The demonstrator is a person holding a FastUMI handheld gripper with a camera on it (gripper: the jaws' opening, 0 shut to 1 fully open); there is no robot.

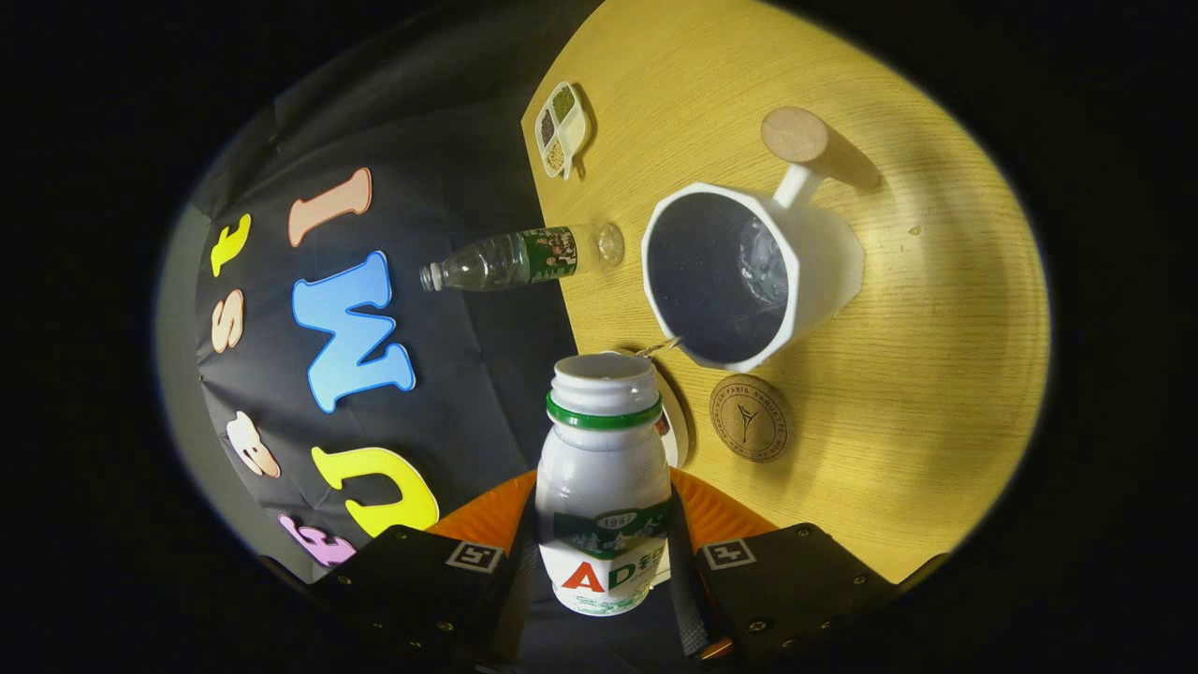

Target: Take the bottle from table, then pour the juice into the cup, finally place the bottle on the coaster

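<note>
Clearly the view is rolled — the wooden worktop (pixel 898 374) runs up one side with the booth wall on the other, so the gripper (pixel 604 562) is tilted well over. Its fingers press on both sides of a small white juice bottle (pixel 604 487) with a green neck ring, mouth open and pointing ahead; the bottle's base is cut off between the fingers. An orange thing behind the bottle is mostly hidden and hard to name. Just beyond the mouth stands a white faceted cup (pixel 749 271) with a wooden handle, its inside dark. The round cork coaster (pixel 749 418) lies beside the cup, near the bottle's mouth. Farther off are a clear water bottle (pixel 524 259) and a small divided dish (pixel 562 128).
</note>
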